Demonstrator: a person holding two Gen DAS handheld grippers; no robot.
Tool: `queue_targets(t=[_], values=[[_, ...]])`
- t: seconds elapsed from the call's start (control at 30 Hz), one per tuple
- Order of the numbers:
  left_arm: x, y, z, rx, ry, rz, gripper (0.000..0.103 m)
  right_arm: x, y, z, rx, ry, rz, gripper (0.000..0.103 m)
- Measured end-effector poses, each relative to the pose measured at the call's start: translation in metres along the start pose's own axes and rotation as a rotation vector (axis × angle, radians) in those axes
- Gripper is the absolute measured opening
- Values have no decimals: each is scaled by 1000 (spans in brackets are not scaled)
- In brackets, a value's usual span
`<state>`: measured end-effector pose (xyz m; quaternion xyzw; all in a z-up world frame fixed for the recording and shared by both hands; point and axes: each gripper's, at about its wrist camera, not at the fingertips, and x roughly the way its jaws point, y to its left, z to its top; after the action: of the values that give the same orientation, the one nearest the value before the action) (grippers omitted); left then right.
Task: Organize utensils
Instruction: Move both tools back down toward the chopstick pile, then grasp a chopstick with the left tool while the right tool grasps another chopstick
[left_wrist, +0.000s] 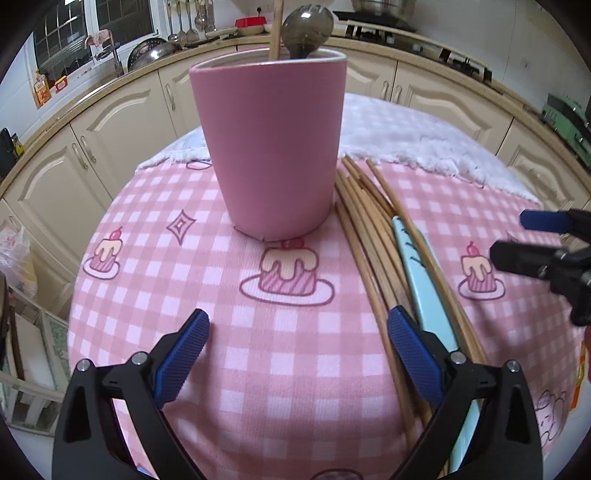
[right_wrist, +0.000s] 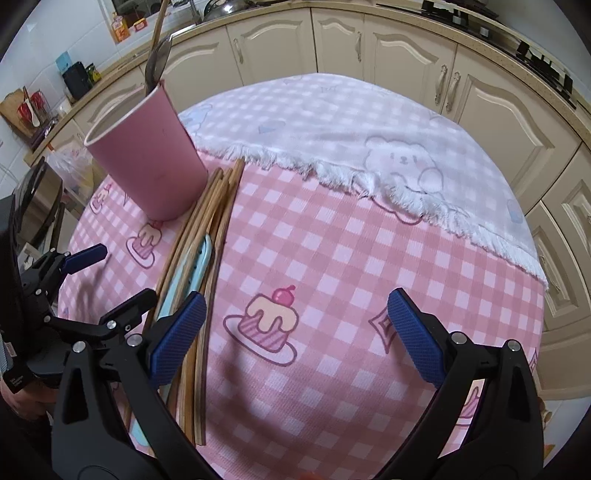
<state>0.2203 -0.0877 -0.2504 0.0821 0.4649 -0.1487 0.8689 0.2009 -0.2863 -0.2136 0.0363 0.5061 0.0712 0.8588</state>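
Note:
A tall pink cup stands upright on the pink checked tablecloth, with a metal spoon and one wooden chopstick sticking out of it. Right of the cup lies a bundle of wooden chopsticks with a light blue utensil handle among them. My left gripper is open and empty in front of the cup, its right finger above the bundle. My right gripper is open and empty, its left finger over the chopsticks and blue handle. The cup stands behind them.
A white fringed cloth covers the table's far side. Cream cabinets and a counter with pans ring the round table. The right gripper shows at the left view's right edge, the left gripper at the right view's left edge.

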Motion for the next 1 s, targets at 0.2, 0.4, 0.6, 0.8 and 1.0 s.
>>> queue_targets(t=[0.2, 0.4, 0.6, 0.8, 1.0], values=[[0, 0, -1, 7, -6, 2, 95, 12, 13, -3, -50, 33, -8, 97], [9, -8, 1, 34, -5, 32, 96, 21, 21, -3, -67, 47, -22, 97], [7, -3, 1, 37, 1, 19, 96, 30, 26, 3, -85, 58, -52, 96], [6, -1, 3, 64, 3, 33, 96, 43, 35, 11, -117, 68, -99, 96], [9, 1, 10, 82, 24, 43, 95, 40, 32, 17, -103, 80, -86, 81]])
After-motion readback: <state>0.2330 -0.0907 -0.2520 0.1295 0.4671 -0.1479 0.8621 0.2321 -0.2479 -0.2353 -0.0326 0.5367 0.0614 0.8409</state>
